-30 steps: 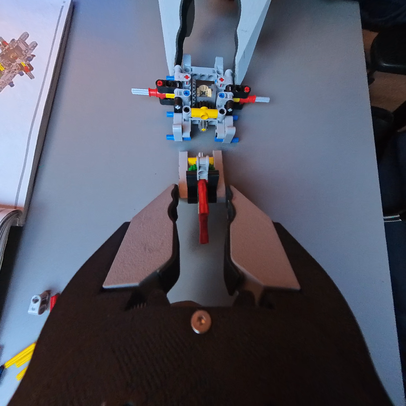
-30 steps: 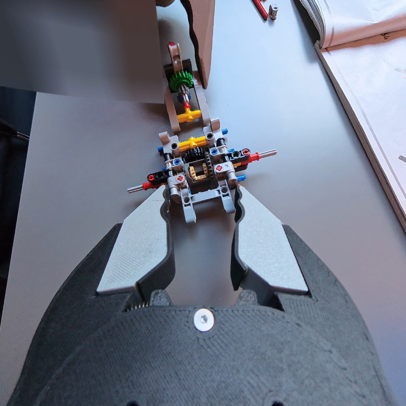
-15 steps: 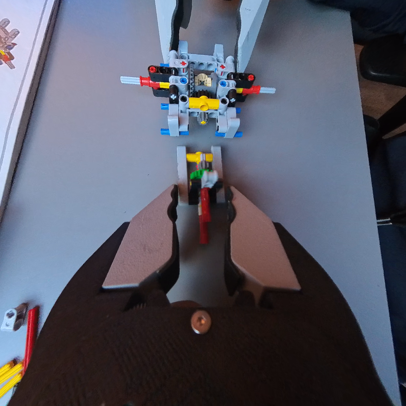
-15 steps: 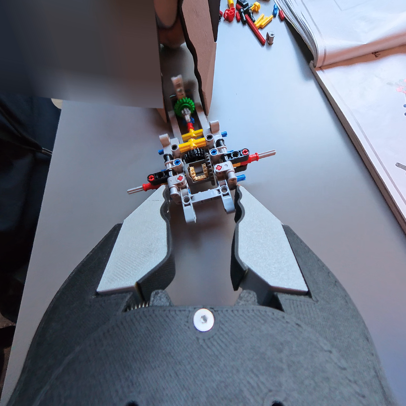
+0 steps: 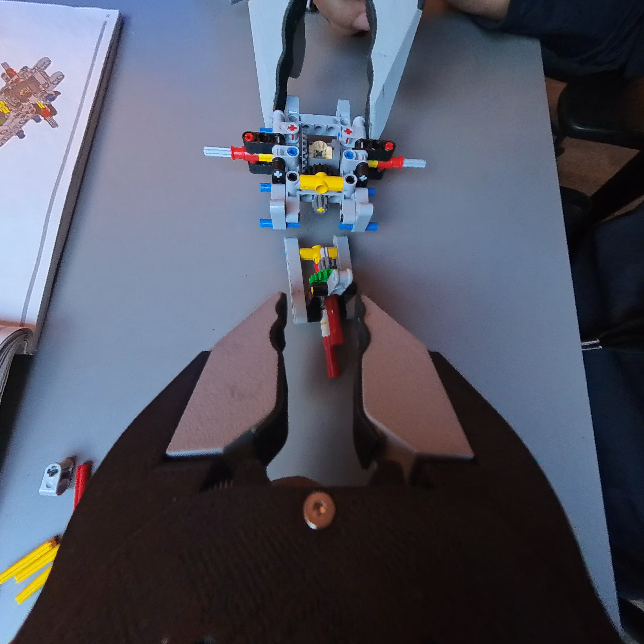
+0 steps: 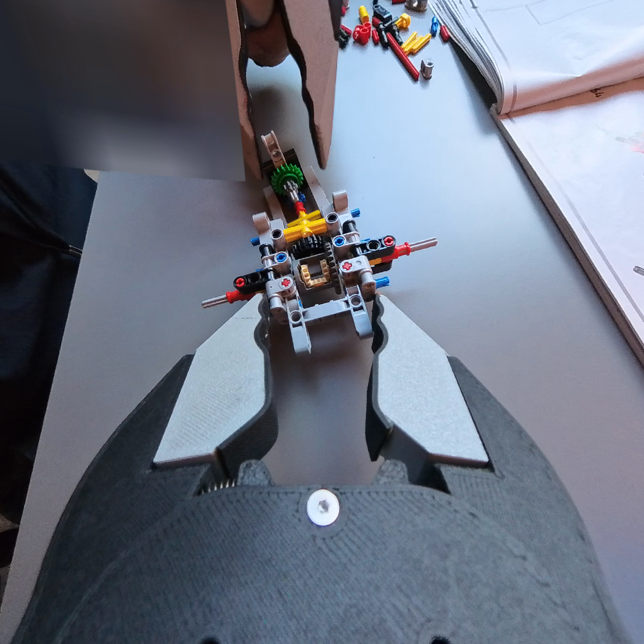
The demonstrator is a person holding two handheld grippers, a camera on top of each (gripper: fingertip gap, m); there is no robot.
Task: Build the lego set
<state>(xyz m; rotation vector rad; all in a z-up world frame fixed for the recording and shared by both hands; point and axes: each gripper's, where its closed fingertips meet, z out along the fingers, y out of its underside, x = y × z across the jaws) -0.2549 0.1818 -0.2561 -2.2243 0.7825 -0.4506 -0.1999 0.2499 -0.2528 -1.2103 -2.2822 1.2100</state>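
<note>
Left wrist view: we are closing the left gripper (image 5: 319, 306) around the small gear module (image 5: 319, 278), its pads at the module's grey side beams. Just beyond, the right gripper (image 6: 319, 306) is clamping the rear of the grey frame (image 6: 313, 271) on the table (image 5: 139, 244). Between the two assemblies we are seeing a narrow gap; they are lining up, unjoined. Loose parts (image 6: 393, 31) and a booklet (image 6: 557, 69) are lying aside.

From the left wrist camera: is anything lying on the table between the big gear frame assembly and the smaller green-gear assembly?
No. In the left wrist view only bare grey table separates the gear frame assembly from the green-gear assembly.
</note>
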